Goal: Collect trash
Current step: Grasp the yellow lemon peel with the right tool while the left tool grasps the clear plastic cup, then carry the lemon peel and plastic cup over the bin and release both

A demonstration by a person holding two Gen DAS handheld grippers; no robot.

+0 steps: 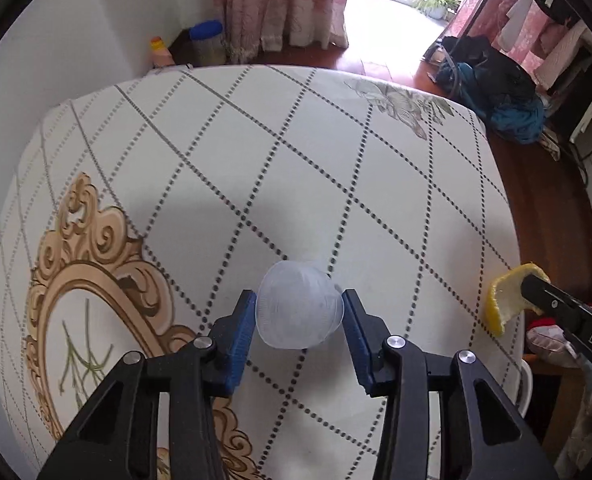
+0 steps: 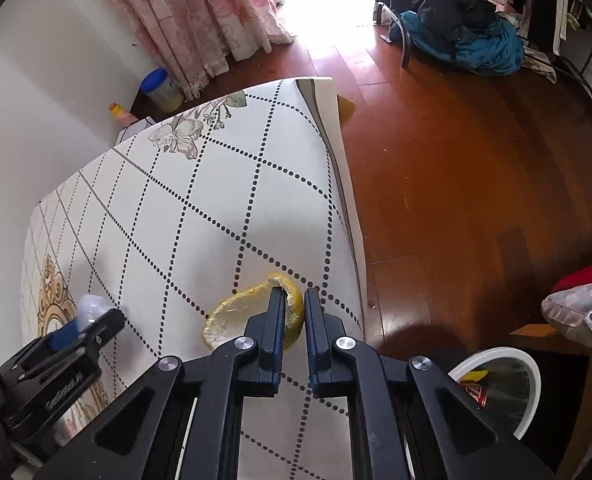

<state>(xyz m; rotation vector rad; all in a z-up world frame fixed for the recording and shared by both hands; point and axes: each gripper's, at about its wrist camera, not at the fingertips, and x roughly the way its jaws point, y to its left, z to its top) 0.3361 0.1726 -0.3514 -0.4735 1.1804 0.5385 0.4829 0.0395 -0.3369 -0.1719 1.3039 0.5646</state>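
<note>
Left gripper [image 1: 300,312]: both blue pads pressed onto the small translucent plastic cup [image 1: 299,306], near middle of the patterned tablecloth [image 1: 255,160].
Right gripper [image 2: 294,304]: jaws pinching the curled yellow citrus peel [image 2: 235,312] at the table's right edge.
Cup handling: looks light, thin, crushable; side grip should suit, gently.
Peel handling: probably soft, limp, slightly slippery; pinch the rim.
Bin: white-rimmed wastebasket [image 2: 532,400] on the floor, near right.

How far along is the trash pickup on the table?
Done: the white bin beside the table already holds some trash. In hand: the left claw is closed on a clear plastic cup, the right claw on a yellow peel. Left: carry both to the bin.
</note>
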